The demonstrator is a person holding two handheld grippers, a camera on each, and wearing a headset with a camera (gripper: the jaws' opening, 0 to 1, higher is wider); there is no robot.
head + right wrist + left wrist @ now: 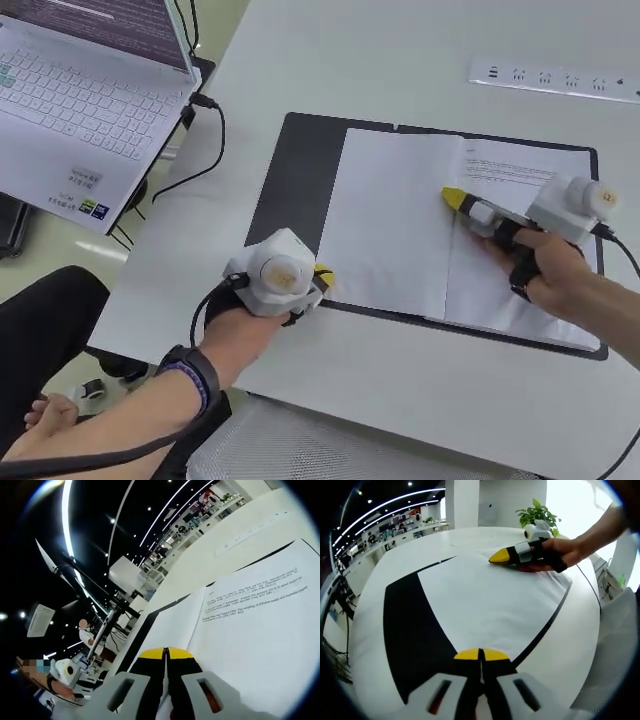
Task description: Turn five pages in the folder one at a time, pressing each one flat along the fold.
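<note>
The black folder (290,180) lies open on the white table. A blank page (390,225) is spread on its left half and a printed page (520,165) on its right. My right gripper (452,198) is shut, its yellow tips resting on the paper at the fold between the two pages. In the right gripper view the shut tips (165,653) lie where the blank page (170,625) meets the printed page (260,620). My left gripper (320,275) is shut with nothing in it, at the folder's front left edge; its tips (481,654) touch the blank page's near corner.
An open laptop (90,110) sits at the far left with a black cable (200,150) trailing off the table edge. A white power strip (555,80) lies behind the folder. A mesh chair (300,450) is below the table's front edge.
</note>
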